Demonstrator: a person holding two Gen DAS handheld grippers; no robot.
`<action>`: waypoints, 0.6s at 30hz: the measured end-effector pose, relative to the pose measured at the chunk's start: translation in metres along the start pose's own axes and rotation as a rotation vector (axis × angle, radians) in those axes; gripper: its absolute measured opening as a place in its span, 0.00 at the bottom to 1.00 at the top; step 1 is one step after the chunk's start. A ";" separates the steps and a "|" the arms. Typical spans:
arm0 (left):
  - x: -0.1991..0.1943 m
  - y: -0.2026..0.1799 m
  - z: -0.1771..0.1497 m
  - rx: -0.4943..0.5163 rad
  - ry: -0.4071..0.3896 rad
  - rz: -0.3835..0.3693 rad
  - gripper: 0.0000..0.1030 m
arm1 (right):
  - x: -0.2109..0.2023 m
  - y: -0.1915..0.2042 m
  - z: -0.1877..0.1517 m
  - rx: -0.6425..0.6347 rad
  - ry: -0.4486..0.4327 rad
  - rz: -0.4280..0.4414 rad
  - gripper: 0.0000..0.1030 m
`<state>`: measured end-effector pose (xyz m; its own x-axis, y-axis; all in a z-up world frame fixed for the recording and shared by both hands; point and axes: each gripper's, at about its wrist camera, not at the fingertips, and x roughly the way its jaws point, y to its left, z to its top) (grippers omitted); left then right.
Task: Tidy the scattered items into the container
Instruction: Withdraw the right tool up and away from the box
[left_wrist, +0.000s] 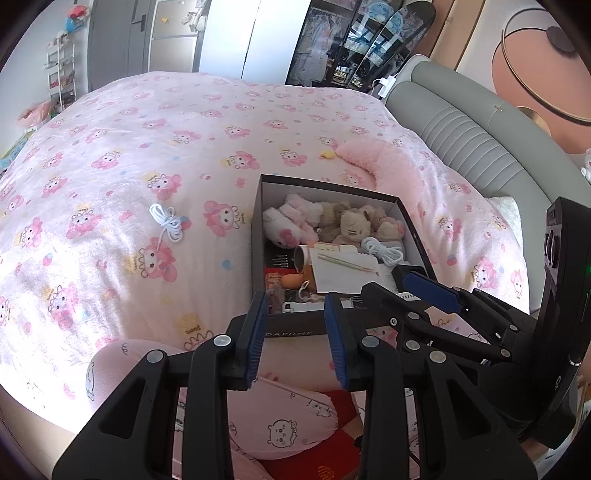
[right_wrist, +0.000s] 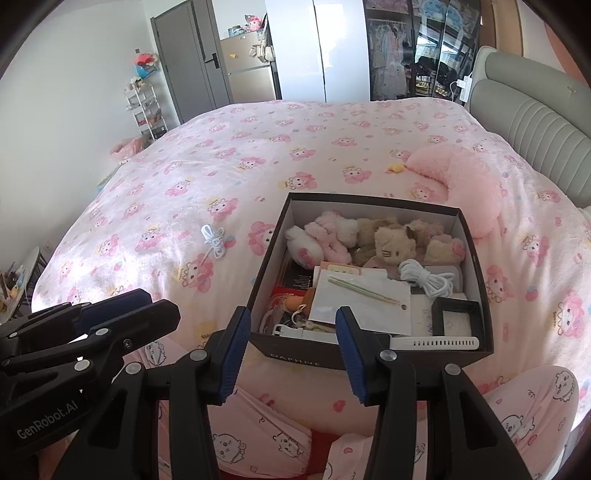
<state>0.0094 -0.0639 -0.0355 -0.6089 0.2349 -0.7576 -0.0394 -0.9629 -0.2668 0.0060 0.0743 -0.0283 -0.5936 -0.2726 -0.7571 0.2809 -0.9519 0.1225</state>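
Observation:
A dark shoebox (left_wrist: 257, 221) (right_wrist: 269, 258) sits on the pink bed and holds plush toys (right_wrist: 388, 240), papers, a white cable coil (right_wrist: 424, 278) and small items. A second white coiled cable (left_wrist: 168, 221) (right_wrist: 214, 240) lies loose on the blanket left of the box. A small yellow item (left_wrist: 327, 154) (right_wrist: 395, 168) lies beyond the box, beside the pink pillow. My left gripper (left_wrist: 295, 306) (right_wrist: 147, 310) hovers at the box's near edge, open and empty. My right gripper (right_wrist: 291, 317) (left_wrist: 395, 288) hangs just beside it over the same edge, open with nothing between its fingers.
A pink crescent pillow (left_wrist: 384, 162) (right_wrist: 465, 181) lies behind the box, near the grey padded headboard (left_wrist: 472, 140) (right_wrist: 535, 129). A person's legs in pink pyjamas (left_wrist: 280, 417) (right_wrist: 258, 435) are under the grippers. A wire shelf rack (right_wrist: 146, 107) and wardrobes stand beyond the bed.

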 end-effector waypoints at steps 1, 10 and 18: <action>0.000 0.002 0.000 -0.004 0.000 0.003 0.30 | 0.001 0.002 0.000 -0.001 0.002 0.002 0.43; -0.003 0.025 0.001 -0.047 -0.011 0.025 0.30 | 0.013 0.021 0.007 -0.022 0.018 0.030 0.42; -0.003 0.049 -0.001 -0.095 -0.014 0.039 0.30 | 0.027 0.041 0.012 -0.047 0.043 0.049 0.43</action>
<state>0.0104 -0.1115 -0.0465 -0.6193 0.1948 -0.7606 0.0597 -0.9543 -0.2930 -0.0072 0.0264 -0.0363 -0.5452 -0.3118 -0.7782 0.3451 -0.9294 0.1306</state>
